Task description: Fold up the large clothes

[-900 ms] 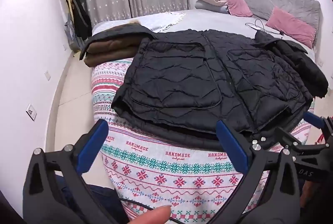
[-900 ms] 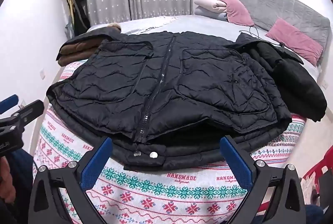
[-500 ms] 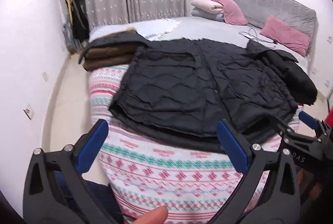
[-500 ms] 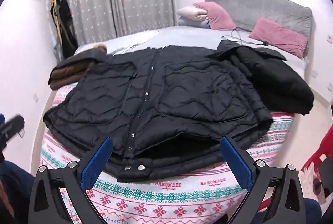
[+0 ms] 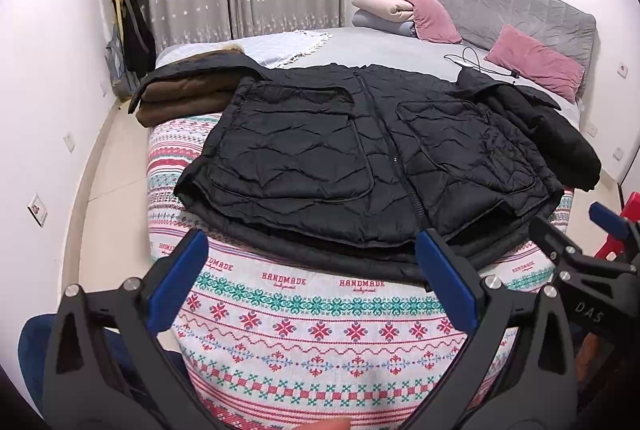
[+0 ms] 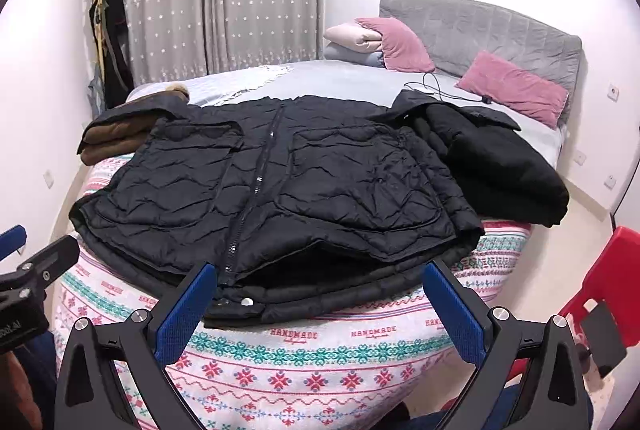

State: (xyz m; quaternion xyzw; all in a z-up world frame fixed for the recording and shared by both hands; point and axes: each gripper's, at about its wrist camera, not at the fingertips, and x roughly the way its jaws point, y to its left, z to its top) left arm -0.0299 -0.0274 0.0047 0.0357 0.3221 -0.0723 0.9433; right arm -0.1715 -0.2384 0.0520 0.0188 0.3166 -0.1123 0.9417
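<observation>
Right wrist view: both grippers' fingers spread wide, empty, before the black jacket (image 6: pixel 280 190).

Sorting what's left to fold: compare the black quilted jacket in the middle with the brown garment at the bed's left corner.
The quilted jacket lies spread open and flat; the brown garment is already folded into a stack. The jacket is black and covers far more bed; the brown one is compact. Both rest on the bed.
</observation>
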